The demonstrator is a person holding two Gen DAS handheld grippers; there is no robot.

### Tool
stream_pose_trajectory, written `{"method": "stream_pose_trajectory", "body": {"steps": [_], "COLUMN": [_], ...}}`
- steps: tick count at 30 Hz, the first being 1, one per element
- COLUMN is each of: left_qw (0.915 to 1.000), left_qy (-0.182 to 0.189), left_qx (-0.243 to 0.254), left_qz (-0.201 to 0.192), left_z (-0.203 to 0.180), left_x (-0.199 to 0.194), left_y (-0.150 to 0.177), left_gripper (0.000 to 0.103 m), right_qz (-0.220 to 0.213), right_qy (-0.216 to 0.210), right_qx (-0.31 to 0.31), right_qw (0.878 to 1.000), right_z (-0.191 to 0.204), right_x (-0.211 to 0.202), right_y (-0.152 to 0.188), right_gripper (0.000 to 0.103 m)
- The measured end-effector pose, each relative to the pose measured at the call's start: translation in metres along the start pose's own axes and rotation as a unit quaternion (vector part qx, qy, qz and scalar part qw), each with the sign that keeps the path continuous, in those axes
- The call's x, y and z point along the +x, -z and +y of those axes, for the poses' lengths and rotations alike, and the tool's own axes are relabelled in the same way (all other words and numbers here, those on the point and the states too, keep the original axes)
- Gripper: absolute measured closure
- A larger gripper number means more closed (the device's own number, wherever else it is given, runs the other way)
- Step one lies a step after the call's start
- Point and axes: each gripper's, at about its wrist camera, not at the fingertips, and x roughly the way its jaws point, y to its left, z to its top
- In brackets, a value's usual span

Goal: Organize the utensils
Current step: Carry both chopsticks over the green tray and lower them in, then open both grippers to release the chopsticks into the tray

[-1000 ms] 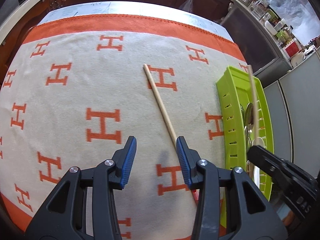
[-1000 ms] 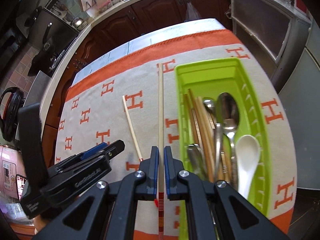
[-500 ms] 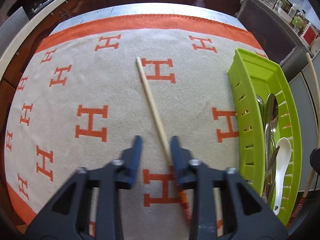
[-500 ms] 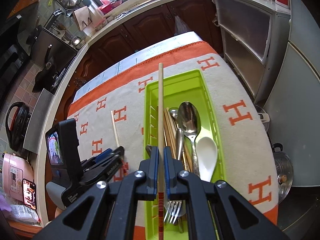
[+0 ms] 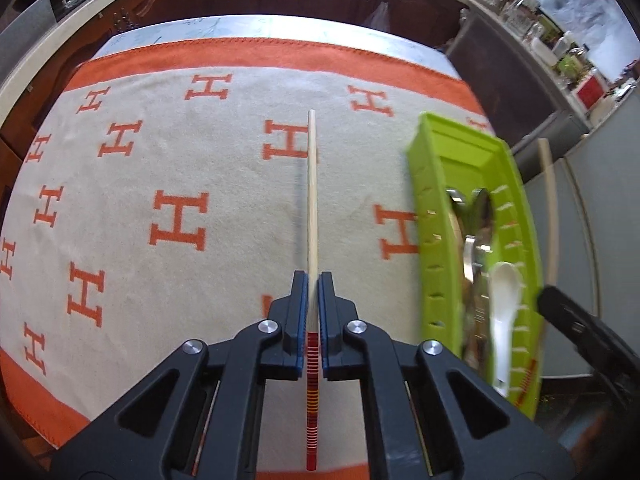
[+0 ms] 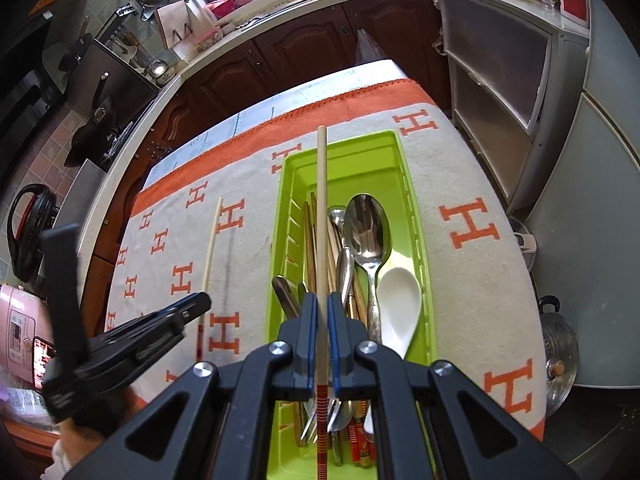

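Two chopsticks, one clamped in each tool.

The left tool (image 5: 313, 280) is closed on a wooden chopstick (image 5: 311, 200) over the middle of the H-patterned blanket (image 5: 180, 168) covering the table; a second ago it stood open around that stick as it lay flat. The right tool (image 6: 321, 300) grips the other chopstick (image 6: 321, 208) above the green cutlery tray (image 6: 412, 208) near the table's right edge, having come across from beside it. Dark wood kitchen cabinets (image 6: 312, 52) stand beyond.
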Motion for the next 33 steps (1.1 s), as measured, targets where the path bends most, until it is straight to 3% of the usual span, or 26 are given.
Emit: {"method": "stream_pose_trajectory", "body": {"steps": [6,10,15,22,27,33], "left_qw": [0.9972,0.9944,0.9928,0.9917,0.9915,0.9911], "left_qy": [0.072,0.1,0.114,0.116,0.113,0.115], "left_qx": [0.017,0.034,0.037,0.022,0.014,0.015], "left_qz": [0.0,-0.004,0.011,0.05,0.064,0.066], "left_z": [-0.03,-0.057,-0.083,-0.098,-0.098,-0.1], "left_x": [-0.046,-0.064,-0.062,-0.027,-0.006,0.002], "left_y": [0.003,0.003,0.001,0.002,0.001,0.001], "left_gripper": [0.1,0.1,0.1,0.1,0.1,0.099], "right_qz": [-0.008,-0.002,0.009,0.023,0.02,0.012], "right_qy": [0.027,0.04,0.043,0.036,0.043,0.047], "right_qx": [-0.016,-0.02,-0.013,0.006,0.012,0.021], "right_qw": [0.999,0.999,0.999,0.999,0.999,0.999], "right_z": [-0.001,-0.004,-0.014,-0.025,-0.031,-0.035], "right_x": [0.001,0.006,0.015,0.02,0.016,0.01], "right_y": [-0.006,-0.008,-0.01,-0.008,-0.005,-0.002], "right_gripper": [0.098,0.097,0.097,0.096,0.083,0.081]}}
